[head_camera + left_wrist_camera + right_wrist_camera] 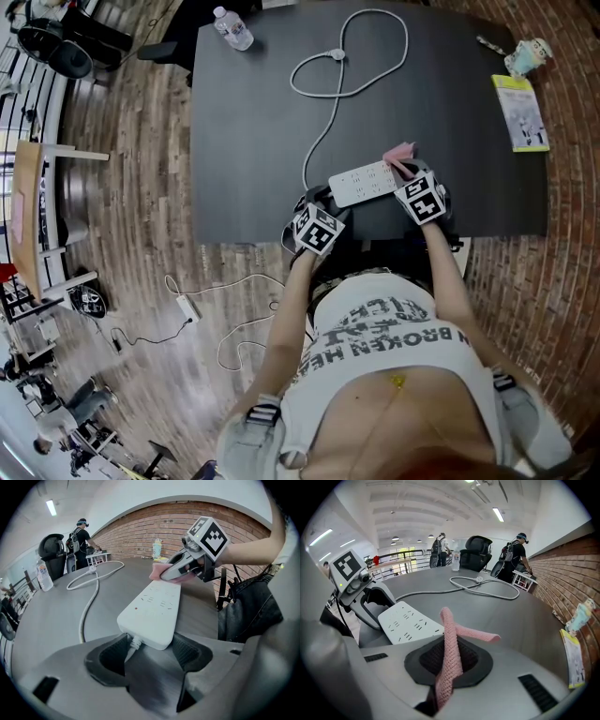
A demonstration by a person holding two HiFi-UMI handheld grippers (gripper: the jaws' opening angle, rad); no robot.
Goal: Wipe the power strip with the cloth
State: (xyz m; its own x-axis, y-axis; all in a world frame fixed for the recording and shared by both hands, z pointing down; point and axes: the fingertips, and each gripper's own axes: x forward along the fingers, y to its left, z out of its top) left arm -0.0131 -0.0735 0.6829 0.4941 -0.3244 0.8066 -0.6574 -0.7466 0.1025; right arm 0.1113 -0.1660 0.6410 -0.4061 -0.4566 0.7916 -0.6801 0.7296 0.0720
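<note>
1. The power strip (366,182) lies on the dark desk (253,112) close to the near edge, and its cord (323,131) loops away across the top.
2. The left claw (150,654) is clamped on the strip's cord end, one pad against each side, and appears to be steadying it.
3. The right claw (454,660) is pinched tight on the pink cloth (449,634). The cloth is bunched into a narrow roll that pokes out near the strip's far end. I cannot tell whether it touches the strip.
4. Risk: a roll this thin would touch little of the surface, so a pass could leave most of the strip unwiped.
5. Risk: a hard stroke toward the left claw could twist the strip in a grip that only holds its corners.
6. Risk: the strip sits near the desk edge, so a sideways shove could slide it off.
7. Risk: the knit could snag in a socket slot and pull out of the claw.
</note>
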